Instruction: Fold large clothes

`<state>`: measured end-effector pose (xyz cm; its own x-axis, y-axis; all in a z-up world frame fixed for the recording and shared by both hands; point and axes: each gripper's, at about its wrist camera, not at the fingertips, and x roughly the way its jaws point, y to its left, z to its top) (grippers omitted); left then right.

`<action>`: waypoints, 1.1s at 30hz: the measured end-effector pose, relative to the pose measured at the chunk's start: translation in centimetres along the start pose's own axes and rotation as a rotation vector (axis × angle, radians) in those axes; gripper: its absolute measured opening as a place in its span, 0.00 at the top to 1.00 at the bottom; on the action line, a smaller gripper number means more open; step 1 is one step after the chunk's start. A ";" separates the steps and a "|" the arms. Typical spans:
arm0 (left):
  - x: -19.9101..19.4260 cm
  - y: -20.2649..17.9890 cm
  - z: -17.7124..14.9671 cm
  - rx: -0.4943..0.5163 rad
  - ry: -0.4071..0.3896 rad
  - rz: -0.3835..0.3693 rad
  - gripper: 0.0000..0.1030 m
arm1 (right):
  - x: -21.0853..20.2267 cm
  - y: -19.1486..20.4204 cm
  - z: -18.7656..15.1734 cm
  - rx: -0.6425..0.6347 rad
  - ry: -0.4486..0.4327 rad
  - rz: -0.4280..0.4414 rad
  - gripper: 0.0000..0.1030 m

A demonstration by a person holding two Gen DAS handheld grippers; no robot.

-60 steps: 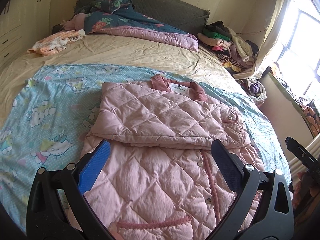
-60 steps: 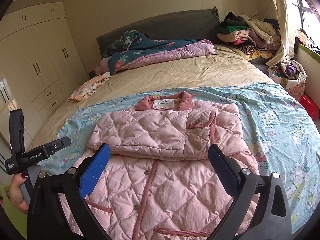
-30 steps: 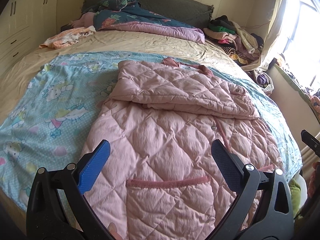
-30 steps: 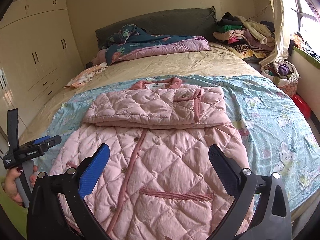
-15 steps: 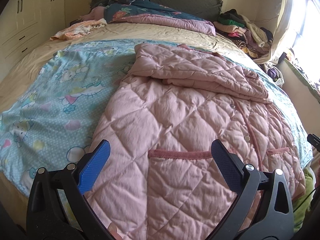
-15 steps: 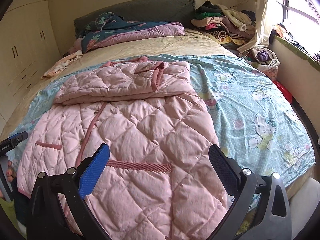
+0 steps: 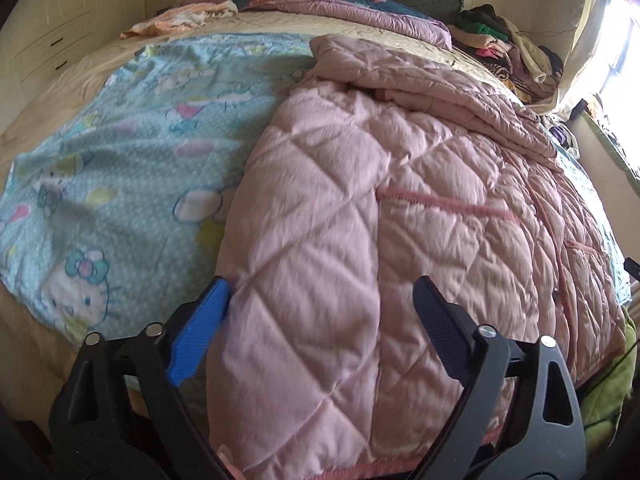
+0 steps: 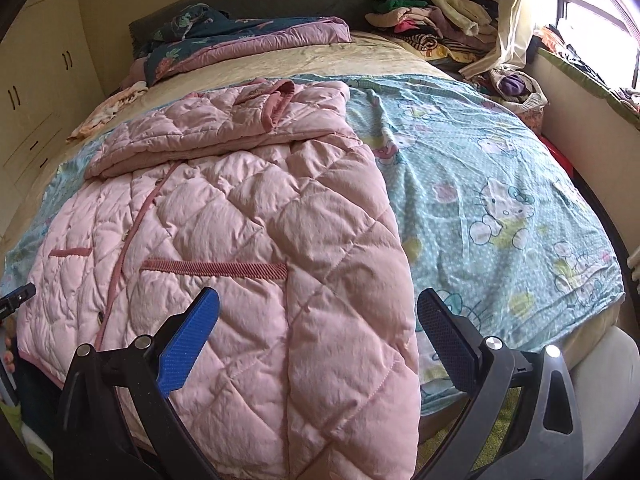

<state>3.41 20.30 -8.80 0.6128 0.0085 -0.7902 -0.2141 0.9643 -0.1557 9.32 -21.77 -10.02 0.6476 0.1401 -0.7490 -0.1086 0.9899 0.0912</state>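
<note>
A pink quilted coat (image 7: 400, 208) lies front-up on the bed, its sleeves folded across the chest; it also shows in the right wrist view (image 8: 248, 232). Its hem hangs over the near edge of the bed. My left gripper (image 7: 322, 332) is open, low over the coat's lower left corner, fingers astride the fabric near the hem. My right gripper (image 8: 318, 340) is open, low over the coat's lower right corner, with the coat's side edge between its fingers. The left gripper's tip (image 8: 16, 300) shows at the left edge of the right wrist view.
A blue cartoon-print sheet (image 8: 500, 200) covers the bed under the coat. A dark floral quilt (image 8: 240, 36) and headboard lie at the far end. A pile of clothes (image 8: 436, 12) sits at the far right by the window. Cupboards (image 8: 36, 92) stand on the left.
Both grippers have moved back and down from over the coat's middle to its hem at the near edge of the bed. Both stay open. The coat has not moved.
</note>
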 end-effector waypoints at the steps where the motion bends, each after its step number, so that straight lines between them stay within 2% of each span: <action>1: -0.1 0.2 -0.3 -0.002 0.002 -0.003 0.19 | 0.1 -0.1 -0.2 -0.001 0.007 0.000 0.04; 6: -0.2 1.0 -1.7 0.009 0.025 0.014 0.19 | 0.1 -1.1 -1.5 0.001 0.046 0.017 0.04; 12: 0.3 1.6 -3.4 -0.008 0.072 -0.022 0.19 | 0.2 -2.7 -3.5 0.005 0.110 0.030 0.04; 18: 0.4 0.9 -3.7 0.005 0.094 -0.048 0.20 | 1.0 -4.0 -6.8 0.036 0.213 0.115 0.04; 23: 0.2 0.8 -4.1 0.006 0.104 -0.054 0.20 | 1.0 -2.4 -8.2 -0.065 0.260 0.108 0.05; 25: 0.1 0.8 -4.3 0.002 0.104 -0.056 0.20 | 1.0 -2.3 -8.4 -0.081 0.267 0.123 0.12; 26: 0.0 0.9 -4.4 -0.001 0.104 -0.058 0.20 | 1.0 -2.1 -8.6 -0.088 0.270 0.145 0.23; 28: -0.1 0.9 -4.6 -0.005 0.103 -0.059 0.20 | 0.8 -1.7 -8.8 -0.106 0.265 0.141 0.31; 30: -0.3 0.9 -4.7 -0.006 0.105 -0.062 0.20 | 0.4 -1.5 -8.8 -0.111 0.251 0.148 0.46; 31: -0.4 0.9 -4.8 -0.007 0.106 -0.063 0.20 | 0.1 -1.5 -8.7 -0.114 0.240 0.148 0.49; 33: -0.6 0.9 -4.8 -0.010 0.105 -0.070 0.26 | -0.8 -1.4 -8.4 -0.114 0.209 0.167 0.64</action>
<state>-0.78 19.85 -11.32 0.5435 -0.0871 -0.8348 -0.1818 0.9588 -0.2184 2.64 -23.41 -15.08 0.4453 0.2811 -0.8501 -0.2924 0.9431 0.1587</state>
